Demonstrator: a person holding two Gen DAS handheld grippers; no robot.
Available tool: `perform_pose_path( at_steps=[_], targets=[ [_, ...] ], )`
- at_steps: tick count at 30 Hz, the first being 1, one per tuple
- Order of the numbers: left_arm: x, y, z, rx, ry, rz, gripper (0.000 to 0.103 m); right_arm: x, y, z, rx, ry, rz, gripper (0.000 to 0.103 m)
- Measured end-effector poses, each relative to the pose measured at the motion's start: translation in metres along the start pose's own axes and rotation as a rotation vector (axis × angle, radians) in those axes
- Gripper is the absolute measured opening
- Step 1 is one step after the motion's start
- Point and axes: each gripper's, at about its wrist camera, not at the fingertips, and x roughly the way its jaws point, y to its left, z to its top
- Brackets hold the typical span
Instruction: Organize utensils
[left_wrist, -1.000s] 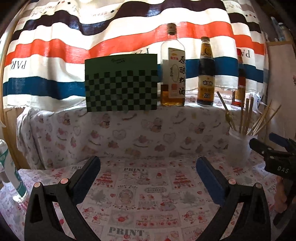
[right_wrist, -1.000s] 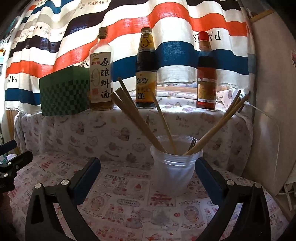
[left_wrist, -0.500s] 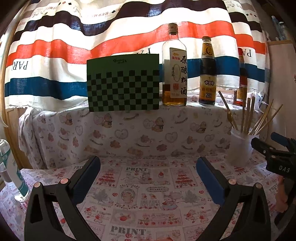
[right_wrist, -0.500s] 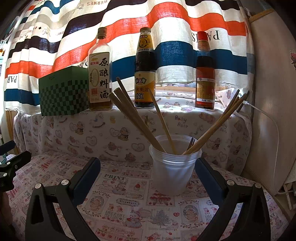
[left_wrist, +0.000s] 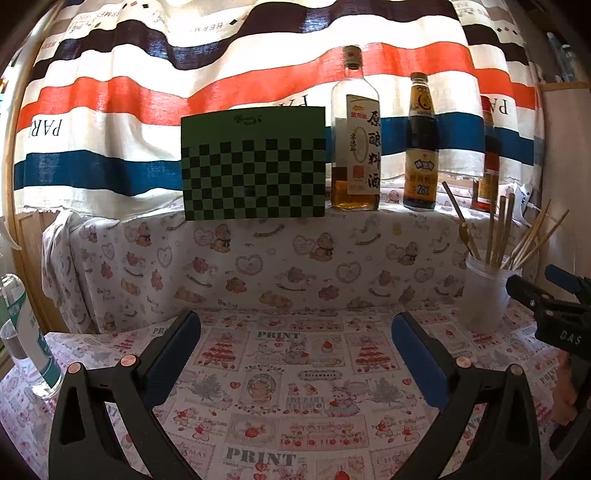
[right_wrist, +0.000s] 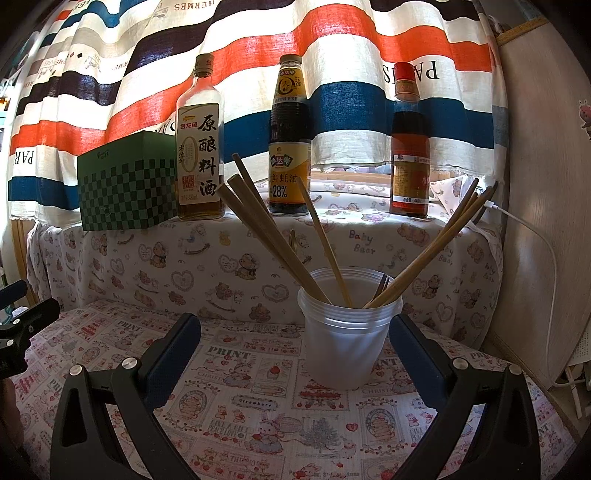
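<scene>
A translucent plastic cup (right_wrist: 345, 332) stands on the printed tablecloth (right_wrist: 258, 406), holding several wooden chopsticks (right_wrist: 266, 236) and a small fork (right_wrist: 382, 286). My right gripper (right_wrist: 295, 339) is open just in front of the cup, which sits slightly right of centre between its blue-padded fingers and a little beyond them. In the left wrist view the same cup (left_wrist: 487, 295) is at the far right, with the right gripper (left_wrist: 554, 310) beside it. My left gripper (left_wrist: 295, 339) is open over bare cloth with nothing between its fingers.
A raised ledge behind carries a green checkered box (left_wrist: 255, 164), a cooking wine bottle (left_wrist: 355, 136), an oyster sauce bottle (left_wrist: 421, 147) and a red-capped bottle (right_wrist: 410, 144). A plastic water bottle (left_wrist: 27, 339) stands at the far left. A striped curtain hangs behind; a white cable (right_wrist: 546, 258) runs at right.
Both grippers have pulled back slightly and lifted their view; the cup and ledge now sit a little lower and farther off. Nothing was grasped or released.
</scene>
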Motion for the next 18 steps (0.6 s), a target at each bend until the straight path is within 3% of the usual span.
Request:
perform_pose_path(
  at_steps=[18],
  targets=[
    [-0.0023,-0.0033,-0.0006,0.016,-0.004,-0.001,0.103,-0.0001,0.0001,-0.0002,0.002,0.0,-0.004,0.103]
  ],
)
